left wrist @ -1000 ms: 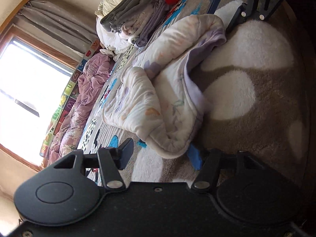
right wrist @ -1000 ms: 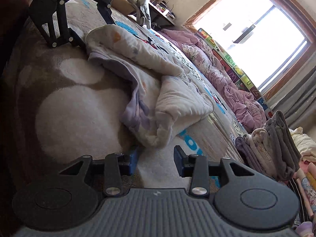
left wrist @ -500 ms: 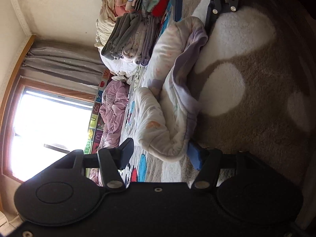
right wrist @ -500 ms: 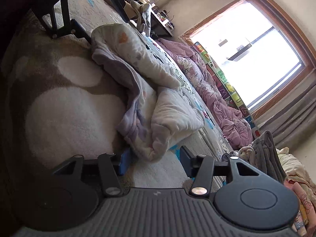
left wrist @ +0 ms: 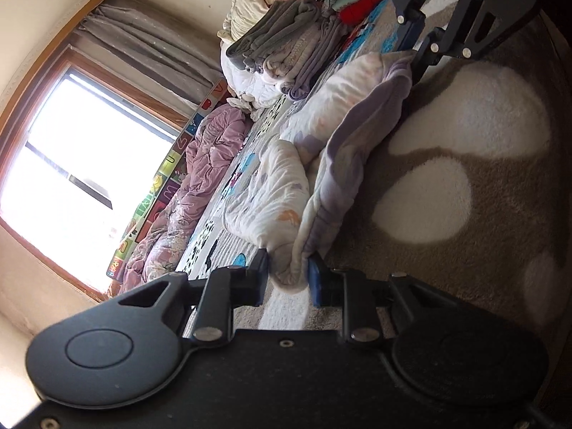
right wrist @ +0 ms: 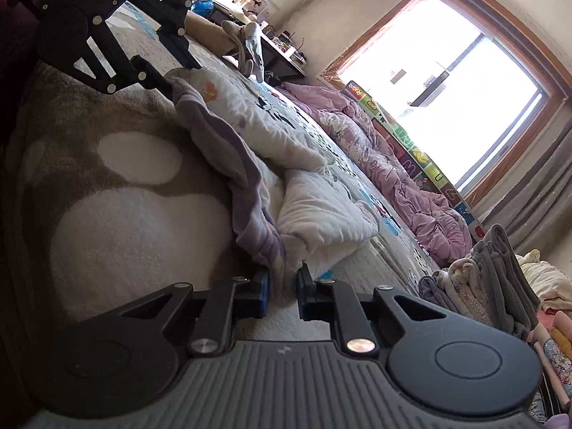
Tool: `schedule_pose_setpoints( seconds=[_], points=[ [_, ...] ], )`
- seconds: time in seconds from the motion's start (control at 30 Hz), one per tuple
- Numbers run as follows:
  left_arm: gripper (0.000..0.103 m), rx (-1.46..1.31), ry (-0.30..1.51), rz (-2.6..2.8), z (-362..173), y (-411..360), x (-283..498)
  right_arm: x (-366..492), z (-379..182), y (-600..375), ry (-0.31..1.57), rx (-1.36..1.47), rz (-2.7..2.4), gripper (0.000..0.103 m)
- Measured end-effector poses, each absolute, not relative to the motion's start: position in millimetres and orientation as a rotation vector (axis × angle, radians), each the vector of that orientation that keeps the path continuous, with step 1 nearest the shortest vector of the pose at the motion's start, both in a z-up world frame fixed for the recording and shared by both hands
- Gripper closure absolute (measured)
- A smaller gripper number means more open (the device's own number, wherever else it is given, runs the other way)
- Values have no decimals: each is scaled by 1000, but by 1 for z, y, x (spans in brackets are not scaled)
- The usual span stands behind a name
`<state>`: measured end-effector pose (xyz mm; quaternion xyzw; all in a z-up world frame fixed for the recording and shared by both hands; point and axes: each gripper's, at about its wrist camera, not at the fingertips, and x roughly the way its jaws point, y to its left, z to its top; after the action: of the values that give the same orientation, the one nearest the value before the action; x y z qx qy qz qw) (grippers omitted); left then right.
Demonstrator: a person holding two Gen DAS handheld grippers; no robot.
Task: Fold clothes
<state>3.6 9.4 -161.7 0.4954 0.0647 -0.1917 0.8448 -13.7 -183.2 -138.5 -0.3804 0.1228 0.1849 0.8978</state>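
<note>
Fabric: white quilted garment (left wrist: 275,193) with a lilac lining and small printed motifs, lying in a long rumpled roll on the brown-and-white patterned rug (left wrist: 464,186), along the line where that rug meets the cartoon-print mat (left wrist: 214,243).
Left gripper: the left gripper (left wrist: 287,279) has its fingers drawn in on the near end of the roll, with a bunched corner of cloth pinched between them.
Right gripper: the right gripper (right wrist: 283,287) grips the opposite end the same way, a wad of lilac and white cloth squeezed in a narrow gap.
Change: half a second back both sets of fingers stood wide, with the cloth ends only reaching into the gaps; now both have narrowed onto the fabric.
Meaning: by my reading the garment is held at both ends, so it can be lifted or shaken out flat; the pictures do not settle which fold comes after.
Risk: the padding is thick, so a pinch may catch only the outer layer.
Surroundings: a folded stack (left wrist: 286,50) stands by the far edge of the mat, and a purple quilt (right wrist: 404,178) lies below the window.
</note>
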Motion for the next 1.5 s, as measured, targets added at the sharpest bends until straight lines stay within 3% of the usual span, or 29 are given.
schedule_pose_setpoints(
  seconds=[0.3, 0.53, 0.77, 1.17, 1.5],
  points=[
    [85, 870, 204, -485, -107, 21, -43, -58, -77, -198, 269, -741, 456, 87],
    [83, 527, 251, -572, -43, 35, -8, -40, -17, -222, 213, -502, 454, 87],
    [83, 131, 293, -609, -19, 55, 72, 35, 11, -252, 232, -165, 477, 86],
    [84, -292, 466, -637, -31, 70, 228, 210, -16, -302, 475, 386, 525, 86],
    [86, -389, 577, -650, -77, 75, 304, 294, -74, -320, 587, 566, 523, 87]
  ],
)
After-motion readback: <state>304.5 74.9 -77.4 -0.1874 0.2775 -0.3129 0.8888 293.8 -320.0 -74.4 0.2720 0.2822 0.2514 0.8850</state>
